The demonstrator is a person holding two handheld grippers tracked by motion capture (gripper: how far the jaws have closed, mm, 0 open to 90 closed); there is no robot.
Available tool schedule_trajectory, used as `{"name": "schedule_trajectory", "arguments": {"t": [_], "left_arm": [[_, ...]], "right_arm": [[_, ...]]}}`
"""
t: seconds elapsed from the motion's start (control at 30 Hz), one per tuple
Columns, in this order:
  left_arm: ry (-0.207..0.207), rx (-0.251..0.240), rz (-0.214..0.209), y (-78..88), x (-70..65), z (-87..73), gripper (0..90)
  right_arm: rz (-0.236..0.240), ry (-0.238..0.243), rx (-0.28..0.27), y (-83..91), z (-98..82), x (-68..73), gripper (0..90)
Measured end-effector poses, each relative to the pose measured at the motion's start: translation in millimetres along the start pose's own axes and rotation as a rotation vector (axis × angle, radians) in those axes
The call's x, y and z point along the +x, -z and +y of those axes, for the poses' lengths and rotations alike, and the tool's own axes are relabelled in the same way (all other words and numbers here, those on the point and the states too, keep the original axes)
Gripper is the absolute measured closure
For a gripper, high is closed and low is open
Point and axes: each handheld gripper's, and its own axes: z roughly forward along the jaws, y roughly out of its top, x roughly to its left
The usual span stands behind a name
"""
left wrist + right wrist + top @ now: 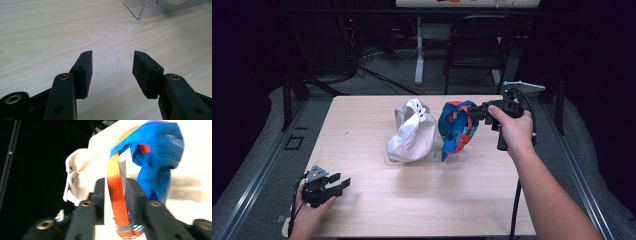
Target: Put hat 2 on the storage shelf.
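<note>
Handling the blue cap (457,127) calls for a light touch: it is judged to be soft fabric, light in weight and easily deformed, with no fragile parts apparent. It sits upright on a clear stand (452,156) at the middle of the worktop (362,200), toward the far right, just beside a white cap (412,132) on its left.

The right gripper (474,112) reaches the blue cap from the right. In the right gripper view, an orange strap (116,195) of the cap runs between the two jaws. The jaws stand parted on either side of the strap with a visible gap, so they do not clamp it.

The strap is judged the best place to take hold: it is narrow, flat and stitched, and gives the pads a firm purchase. The crown would likely crumple and slip under a pinch. A pull on the strap may drag the cap off its stand, so lift gently.

The left gripper (332,185) rests at the near left of the worktop, well apart from both caps. Its jaws are wide open and hold nothing.
</note>
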Motion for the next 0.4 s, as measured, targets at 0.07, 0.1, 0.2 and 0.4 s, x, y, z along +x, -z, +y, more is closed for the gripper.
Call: {"name": "schedule_trajectory", "arguments": {"t": [0.07, 0.1, 0.2, 0.4], "left_arm": [[0.001, -0.001, 0.0, -0.1, 0.3, -0.2, 50.2], [0.0, 0.0, 0.002, -0.1, 0.4, -0.2, 49.9], [0.001, -0.002, 0.002, -0.4, 0.3, -0.3, 49.3], [-0.004, -0.009, 0.009, -0.4, -0.7, 0.0, 46.6]], "right_arm": [[-0.028, 0.04, -0.024, 5.0, -2.8, 0.4, 62.8], [-0.048, 0.064, -0.035, 7.8, -4.8, 0.7, 59.6], [-0.1, 0.133, -0.064, 15.0, -13.8, 0.1, 56.3], [-0.156, 0.289, -0.113, 17.9, -42.6, -7.9, 44.5]]}}
